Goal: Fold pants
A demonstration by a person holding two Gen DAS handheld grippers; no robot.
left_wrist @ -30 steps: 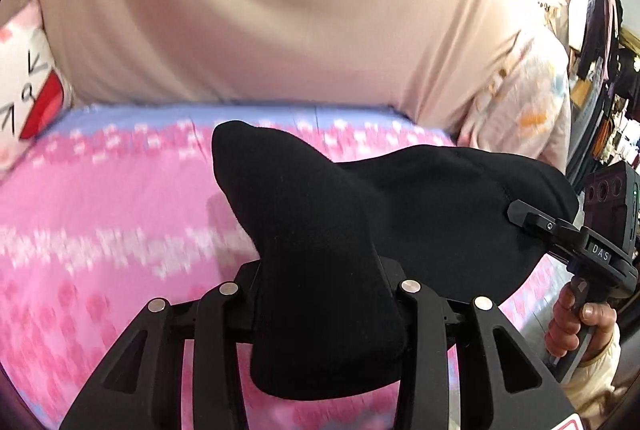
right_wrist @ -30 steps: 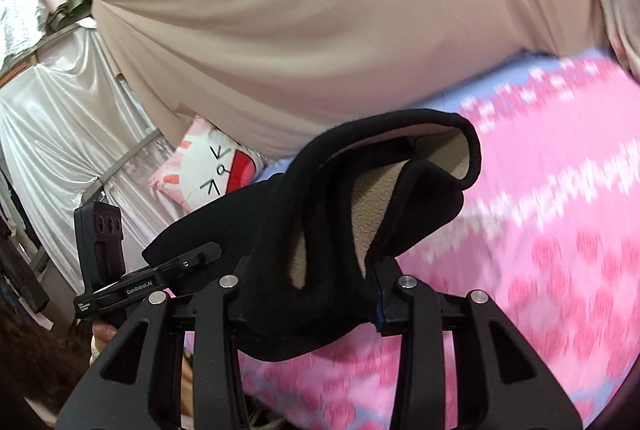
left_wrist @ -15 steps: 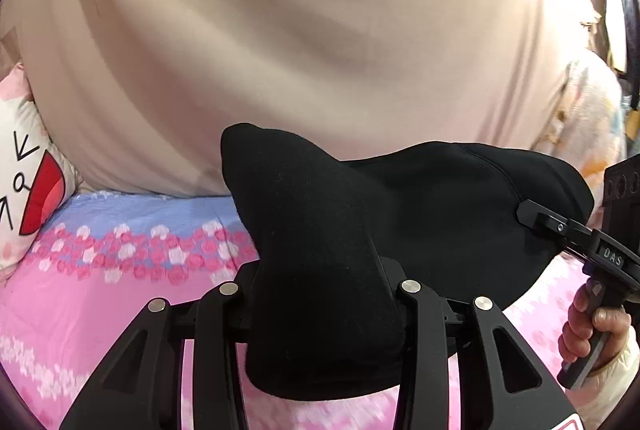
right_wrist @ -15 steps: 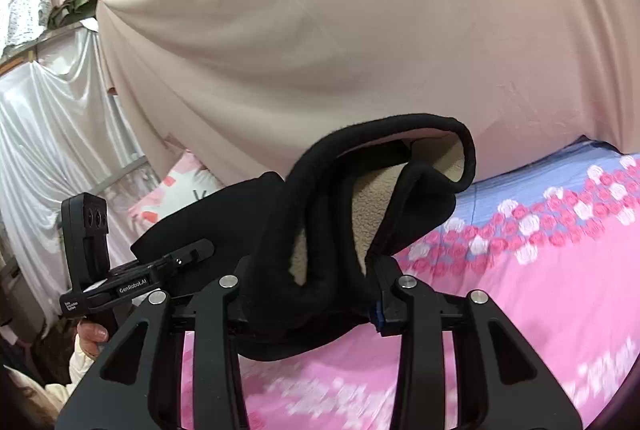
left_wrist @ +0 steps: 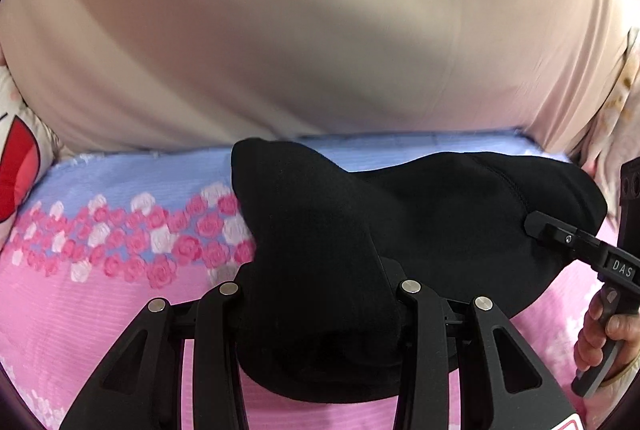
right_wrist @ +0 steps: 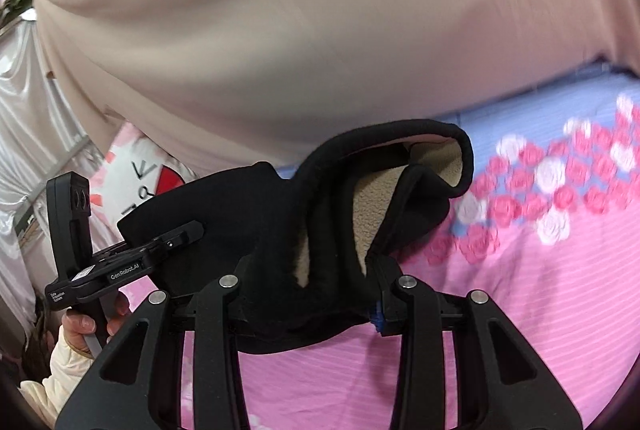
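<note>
We hold the black fleece-lined pants aloft above the pink rose-print bed sheet, stretched between both tools. No finished fold lies flat yet; laying down and folding remain. The left gripper and right gripper each have fingers clamped on bunched fabric
</note>
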